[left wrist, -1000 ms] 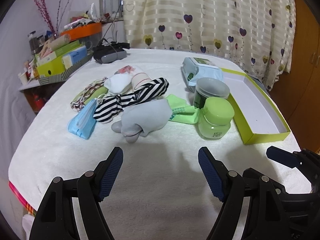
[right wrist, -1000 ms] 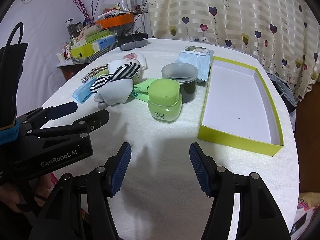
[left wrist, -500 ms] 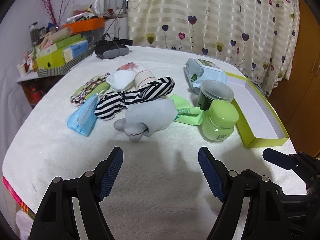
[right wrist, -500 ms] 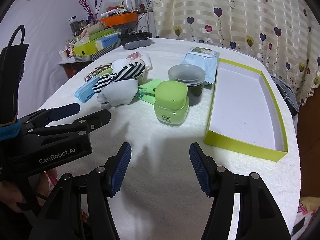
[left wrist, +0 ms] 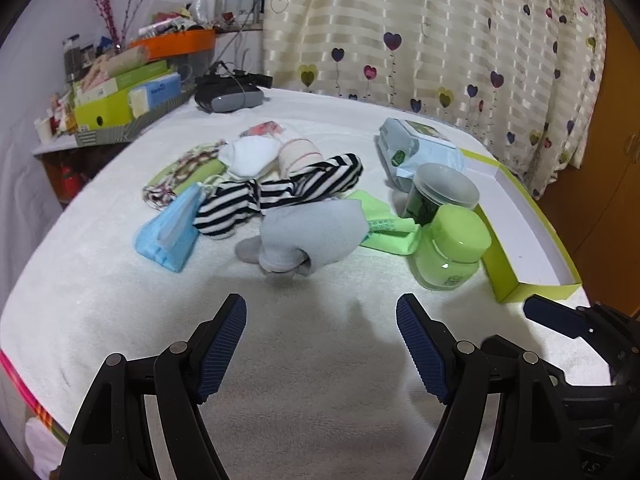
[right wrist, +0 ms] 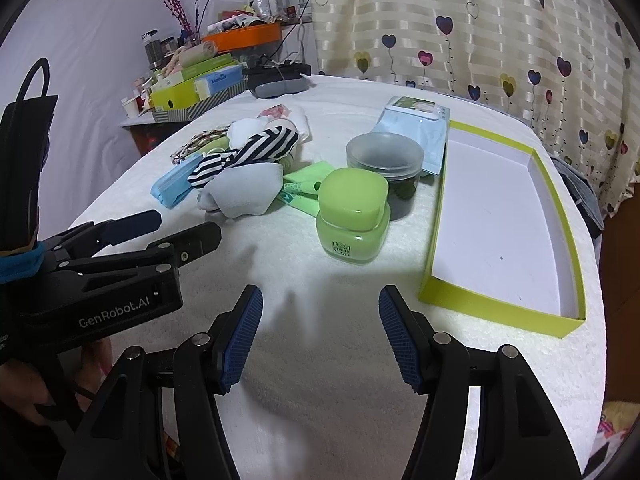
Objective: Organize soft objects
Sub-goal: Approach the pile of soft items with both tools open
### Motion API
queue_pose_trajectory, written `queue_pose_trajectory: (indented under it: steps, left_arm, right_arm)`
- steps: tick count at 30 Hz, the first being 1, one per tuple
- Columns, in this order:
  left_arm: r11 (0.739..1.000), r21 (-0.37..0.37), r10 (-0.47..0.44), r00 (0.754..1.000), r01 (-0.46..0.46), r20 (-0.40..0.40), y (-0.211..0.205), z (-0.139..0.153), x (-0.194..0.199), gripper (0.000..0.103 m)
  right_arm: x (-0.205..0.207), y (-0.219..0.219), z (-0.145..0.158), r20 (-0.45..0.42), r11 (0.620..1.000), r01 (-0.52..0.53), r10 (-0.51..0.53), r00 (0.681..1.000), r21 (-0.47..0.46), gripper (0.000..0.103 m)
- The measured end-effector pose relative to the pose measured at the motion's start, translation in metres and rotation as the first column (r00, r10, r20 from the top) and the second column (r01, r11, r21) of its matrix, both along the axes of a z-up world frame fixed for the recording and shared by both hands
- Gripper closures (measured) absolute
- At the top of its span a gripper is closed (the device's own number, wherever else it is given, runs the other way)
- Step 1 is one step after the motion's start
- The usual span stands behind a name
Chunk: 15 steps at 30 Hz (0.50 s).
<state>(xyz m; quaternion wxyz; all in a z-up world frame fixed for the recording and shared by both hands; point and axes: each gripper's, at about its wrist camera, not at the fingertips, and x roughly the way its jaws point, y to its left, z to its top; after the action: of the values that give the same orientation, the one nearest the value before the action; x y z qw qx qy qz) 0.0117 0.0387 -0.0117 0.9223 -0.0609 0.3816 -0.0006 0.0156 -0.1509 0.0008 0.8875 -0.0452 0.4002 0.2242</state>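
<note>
A heap of soft things lies mid-table: a grey sock [left wrist: 308, 232] [right wrist: 244, 192], a black-and-white striped cloth [left wrist: 280, 196] [right wrist: 248, 150], a blue face-mask pack [left wrist: 170, 232] [right wrist: 174, 186], white socks [left wrist: 250, 154] and a green wipe packet [left wrist: 386, 226]. An empty lime-green box lid [right wrist: 500, 304] [left wrist: 532, 288] lies at the right. My left gripper [left wrist: 320, 312] stands open just short of the grey sock, holding nothing. My right gripper [right wrist: 320, 304] is open over bare towel, in front of the green jar [right wrist: 354, 216].
A green jar [left wrist: 452, 248], a dark clear-lidded tub [right wrist: 386, 170] and a pale blue wipes pack [left wrist: 416, 152] stand between heap and box. A cluttered side shelf [left wrist: 120, 96] and a grey device [left wrist: 228, 98] sit far left. A heart-print curtain [right wrist: 480, 20] hangs behind.
Both grippers have moved slightly forward toward the objects, so heap, jars and box look larger and nearer. Both stay open; nothing on the table has shifted.
</note>
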Motion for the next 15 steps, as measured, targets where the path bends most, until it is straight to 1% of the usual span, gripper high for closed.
queue_pose_trajectory:
  steps: [2, 5, 15]
  left_arm:
    - [1.000, -0.005, -0.006, 1.000, 0.006, 0.000, 0.001, -0.001, 0.000, 0.024]
    - [1.000, 0.021, -0.003, 1.000, 0.003, 0.009, 0.001, -0.002, 0.001, 0.024]
    - [1.000, -0.004, 0.021, 1.000, -0.021, 0.017, 0.011, -0.002, 0.002, 0.025]
  right_arm:
    - [0.001, 0.001, 0.000, 0.001, 1.000, -0.003, 0.003, 1.000, 0.000, 0.042]
    - [0.003, 0.004, 0.001, 0.004, 1.000, -0.007, 0.007, 1.000, 0.000, 0.042]
    - [0.007, 0.012, 0.003, 0.004, 1.000, -0.023, 0.023, 1.000, -0.001, 0.041]
